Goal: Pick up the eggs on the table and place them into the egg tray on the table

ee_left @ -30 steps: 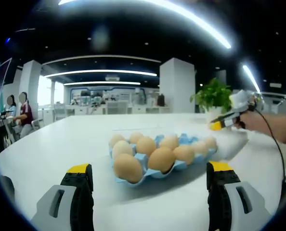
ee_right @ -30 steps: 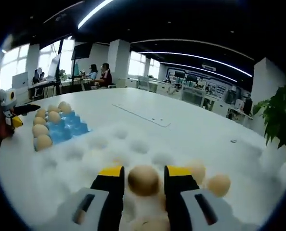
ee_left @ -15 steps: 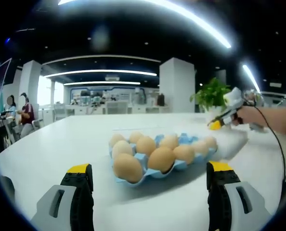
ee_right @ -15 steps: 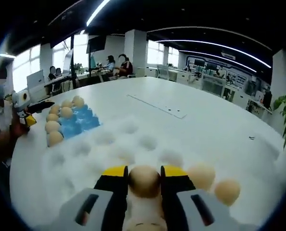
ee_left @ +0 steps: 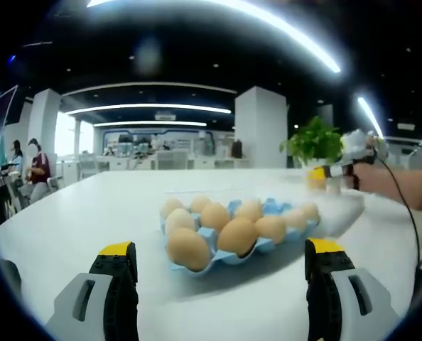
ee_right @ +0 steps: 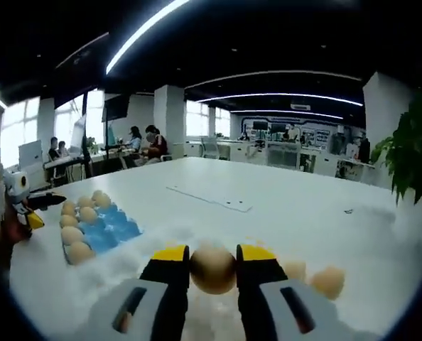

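Note:
A blue egg tray [ee_left: 271, 207] lies in front of my left gripper [ee_left: 219, 247], which stands open low over the table. Several brown eggs [ee_left: 238, 235] fill its near cells. In the right gripper view the tray [ee_right: 115, 229] lies far to the left with eggs [ee_right: 78, 251] along its left side. My right gripper [ee_right: 212, 250] is shut on a brown egg [ee_right: 212, 268], held above the table. Two loose eggs [ee_right: 327, 280] lie just right of its jaws. In the left gripper view the right gripper [ee_left: 337, 171] hangs beyond the tray, in a hand.
A soft white dimpled mat [ee_right: 136, 249] covers the table between the tray and the loose eggs. A potted plant [ee_left: 315, 142] stands at the back right, its leaves [ee_right: 410, 153] beside my right gripper. A thin flat strip [ee_right: 207, 198] lies mid-table. People sit at far desks.
My right gripper has risen from the mat with the egg still in its jaws, and its view has tilted up. The left gripper and the tray have not moved.

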### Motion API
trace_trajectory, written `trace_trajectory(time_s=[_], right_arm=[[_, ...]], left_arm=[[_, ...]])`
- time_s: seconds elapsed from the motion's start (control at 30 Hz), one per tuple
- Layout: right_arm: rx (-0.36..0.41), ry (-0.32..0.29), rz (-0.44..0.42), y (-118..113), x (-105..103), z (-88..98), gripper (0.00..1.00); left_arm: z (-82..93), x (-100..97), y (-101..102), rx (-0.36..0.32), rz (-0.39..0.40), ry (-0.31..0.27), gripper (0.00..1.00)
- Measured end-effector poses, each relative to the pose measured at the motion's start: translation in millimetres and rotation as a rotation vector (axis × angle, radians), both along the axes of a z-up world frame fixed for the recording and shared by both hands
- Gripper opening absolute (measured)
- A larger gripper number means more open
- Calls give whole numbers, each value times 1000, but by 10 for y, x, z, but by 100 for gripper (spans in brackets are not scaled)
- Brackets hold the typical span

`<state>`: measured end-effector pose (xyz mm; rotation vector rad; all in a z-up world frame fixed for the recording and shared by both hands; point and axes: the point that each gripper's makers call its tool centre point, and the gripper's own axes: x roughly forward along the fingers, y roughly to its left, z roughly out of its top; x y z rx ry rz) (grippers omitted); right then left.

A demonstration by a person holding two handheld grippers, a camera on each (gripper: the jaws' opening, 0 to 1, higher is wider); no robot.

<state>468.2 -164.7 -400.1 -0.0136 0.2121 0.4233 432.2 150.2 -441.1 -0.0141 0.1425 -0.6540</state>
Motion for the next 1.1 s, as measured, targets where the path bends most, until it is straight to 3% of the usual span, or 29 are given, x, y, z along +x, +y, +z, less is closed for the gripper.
trace_trajectory(time_s=[0.17, 0.37, 0.6, 0.7, 0.73, 0.83, 0.9, 1.1], right_arm=[[53, -13, 64, 238, 148, 165, 27], [113, 12, 204, 919, 303, 220, 27], [95, 39, 336, 1864, 523, 106, 27], [67, 70, 360, 2112, 639, -18, 27], [55, 76, 364, 2216, 529, -69, 27], [19, 115, 363, 2334, 558, -212, 27], [5, 126, 355, 2332, 656, -268, 27], [0, 180, 340, 2319, 696, -434, 27]], left_arm=[[15, -7, -6, -11, 0, -2, 100], [10, -15, -18, -11, 0, 0, 100], [-3, -23, -11, -3, 1, 2, 100], [-6, -20, -5, 0, 1, 1, 100], [-8, -19, -3, 1, 1, 1, 100], [-12, -17, 4, 1, 1, 2, 100], [-14, -16, 6, 1, 0, 2, 100], [-16, -3, 15, 0, -4, 1, 100]])
